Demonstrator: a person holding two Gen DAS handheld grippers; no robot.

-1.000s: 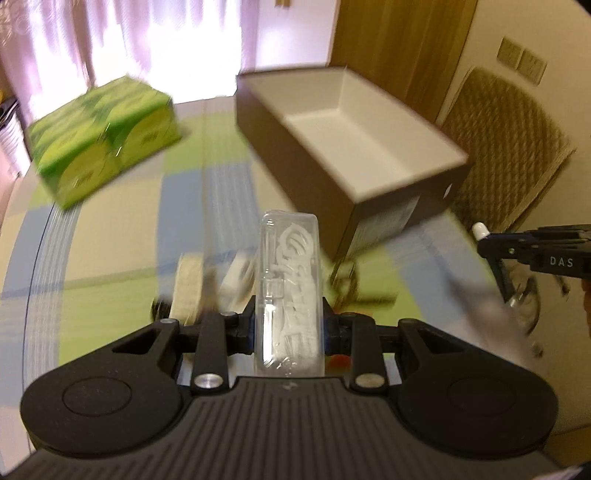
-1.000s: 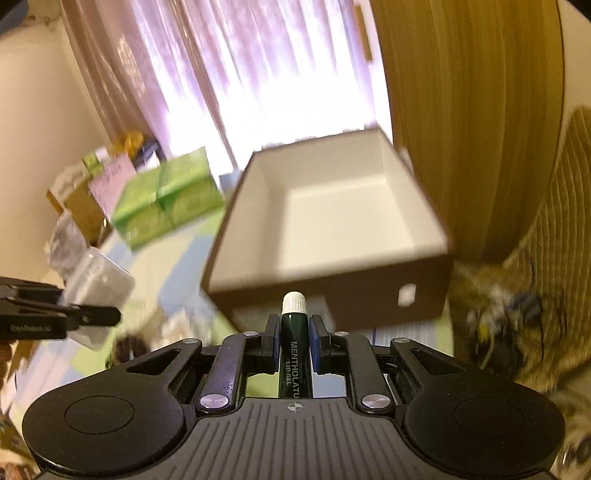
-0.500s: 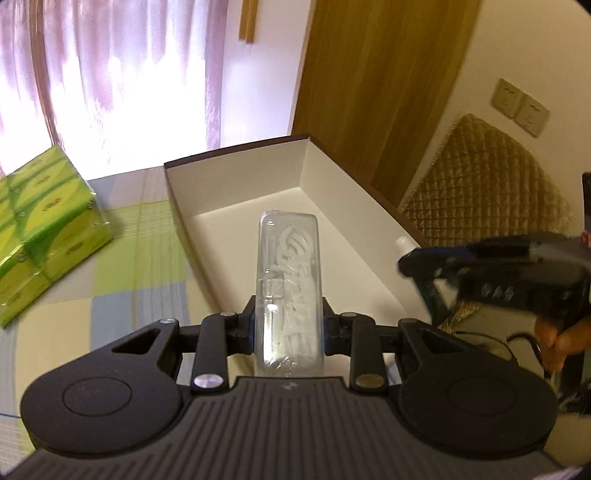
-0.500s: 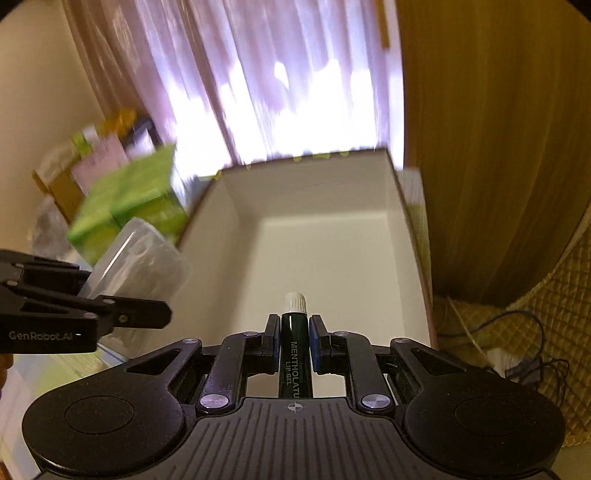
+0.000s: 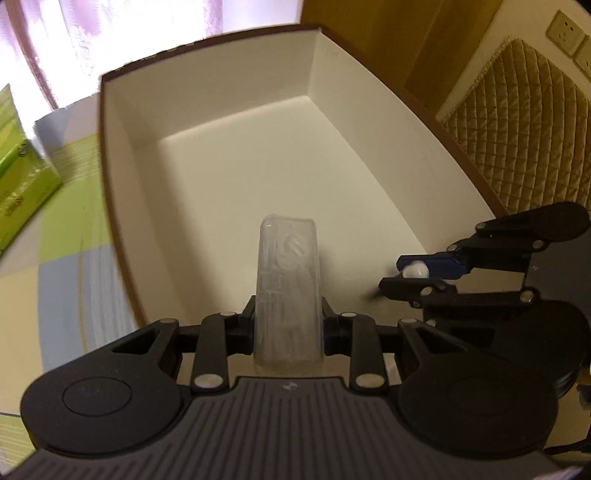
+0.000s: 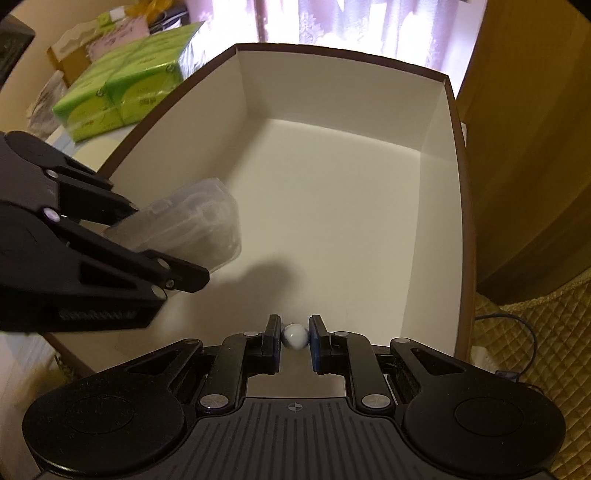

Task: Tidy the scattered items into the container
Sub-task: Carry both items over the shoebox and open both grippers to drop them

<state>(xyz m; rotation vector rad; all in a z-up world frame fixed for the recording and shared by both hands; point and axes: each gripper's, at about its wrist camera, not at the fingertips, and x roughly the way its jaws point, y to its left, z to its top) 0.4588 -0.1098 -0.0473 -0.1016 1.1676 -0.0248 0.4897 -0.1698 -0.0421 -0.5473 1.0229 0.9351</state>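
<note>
A brown box with a white inside (image 5: 110, 155) (image 6: 443, 206) fills both views. My left gripper (image 5: 288, 325) is shut on a clear plastic case (image 5: 288, 280) and holds it over the near end of the box; the case also shows in the right wrist view (image 6: 192, 229). My right gripper (image 6: 294, 338) has its fingers slightly parted around a lip balm tube, of which only the white cap (image 6: 294, 336) shows between the blue pads. It hangs low over the box floor, right of the left gripper, and shows in the left wrist view (image 5: 424, 277).
A green packaged block (image 6: 122, 88) (image 5: 18, 192) lies on the checked tablecloth (image 5: 62, 288) left of the box. Boxes and bags (image 6: 96, 33) stand behind it. A quilted chair (image 5: 517, 136) and a wooden door (image 6: 528, 147) are to the right. Cables (image 6: 509, 354) hang by the chair.
Both grippers have moved forward and down into the box. The right gripper's fingers have parted a little and the lip balm tube now sits lower, only its cap showing.
</note>
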